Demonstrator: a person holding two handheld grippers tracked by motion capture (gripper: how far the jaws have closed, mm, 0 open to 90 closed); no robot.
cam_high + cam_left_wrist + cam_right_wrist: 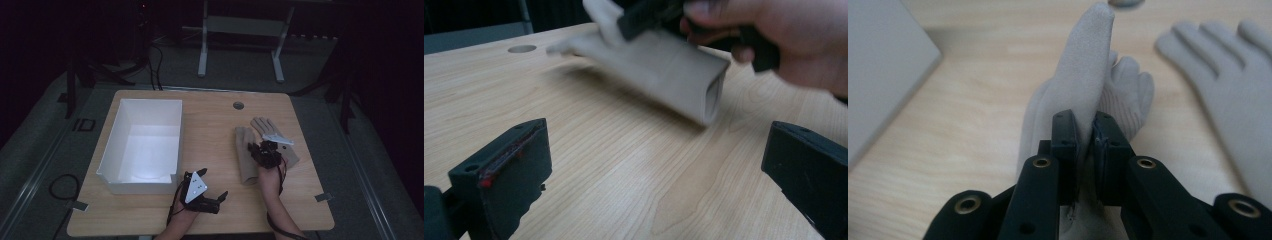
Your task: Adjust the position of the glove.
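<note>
I've got R gripper (1087,145) clamped on near glove (1083,75), fabric pinched up; 2nd glove (1228,75) at 2 o'clock. L gripper (212,197) spread wide, nothing in it.

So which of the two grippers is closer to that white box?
Left. The left gripper sits just off the white box's near right corner; the right gripper is farther right, shut on a beige glove.

**Room and Surroundings**

The room is dim. A light wooden worktop (210,125) with a round cable port (238,105) stands on grey carpet (45,135). Beyond it stands a pale metal table frame (240,45). Black cables (155,65) trail across the floor.
</note>
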